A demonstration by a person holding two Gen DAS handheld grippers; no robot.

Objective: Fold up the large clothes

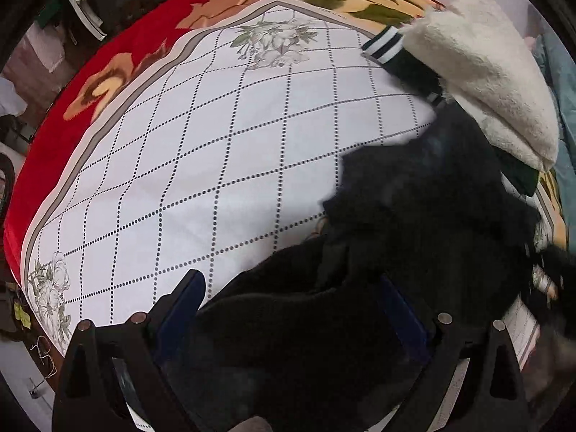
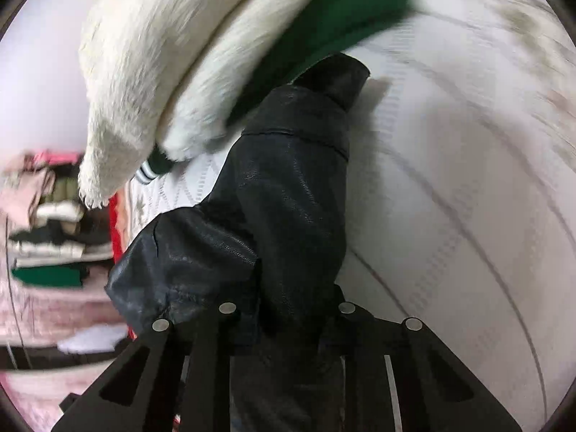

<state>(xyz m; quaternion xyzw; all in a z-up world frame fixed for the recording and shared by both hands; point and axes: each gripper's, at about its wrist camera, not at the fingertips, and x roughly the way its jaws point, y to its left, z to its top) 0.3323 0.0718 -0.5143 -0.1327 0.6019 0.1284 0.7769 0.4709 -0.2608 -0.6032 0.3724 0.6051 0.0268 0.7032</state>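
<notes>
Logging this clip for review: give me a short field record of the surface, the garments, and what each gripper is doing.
surface: white bedsheet with dotted diamond grid over a red floral blanket
garment in work: black leather-look jacket, bunched, not yet folded
other garment: cream fleece jacket with green lining, heaped at the far side
left gripper: jaws apart, black fabric lying between them; grasp unclear
right gripper: shut on the black jacket
image quality: right wrist view motion-blurred
</notes>
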